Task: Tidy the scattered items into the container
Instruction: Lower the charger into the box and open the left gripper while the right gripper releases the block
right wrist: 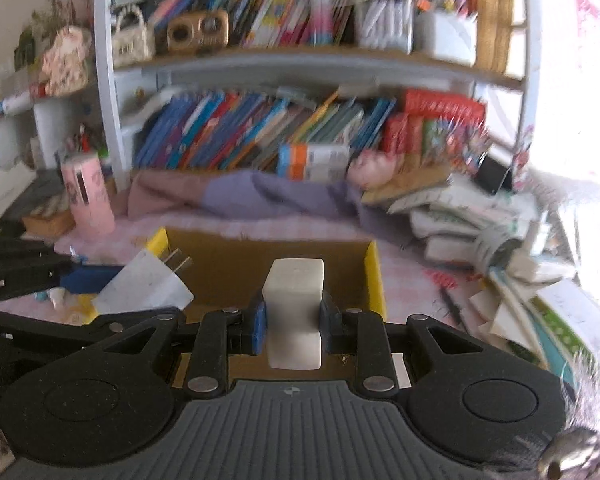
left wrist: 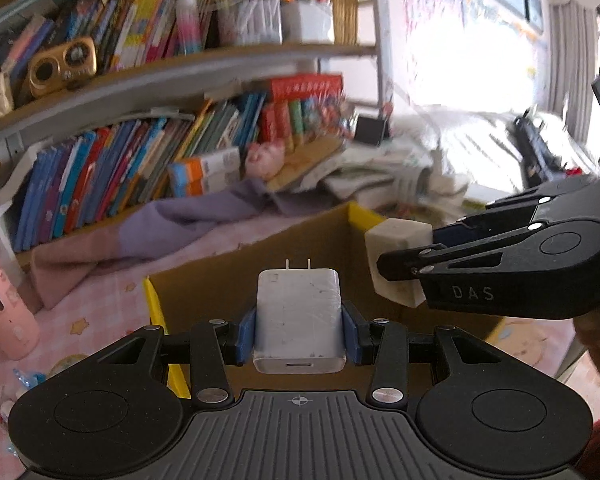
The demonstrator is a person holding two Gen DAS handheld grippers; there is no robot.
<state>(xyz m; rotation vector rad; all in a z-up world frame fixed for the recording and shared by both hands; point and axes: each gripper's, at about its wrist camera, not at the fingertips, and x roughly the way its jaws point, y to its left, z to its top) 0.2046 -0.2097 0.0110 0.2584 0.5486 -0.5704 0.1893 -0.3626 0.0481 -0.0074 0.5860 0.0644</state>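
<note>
Blue pads of the left gripper clamp a white wall charger by its sides, prongs pointing away, above the open cardboard box (yellow-edged flaps) on the pink-clothed bench. The right gripper is nearly closed, pinching an off-white eraser block over the same box. The two held items sit near each other, apart.
</note>
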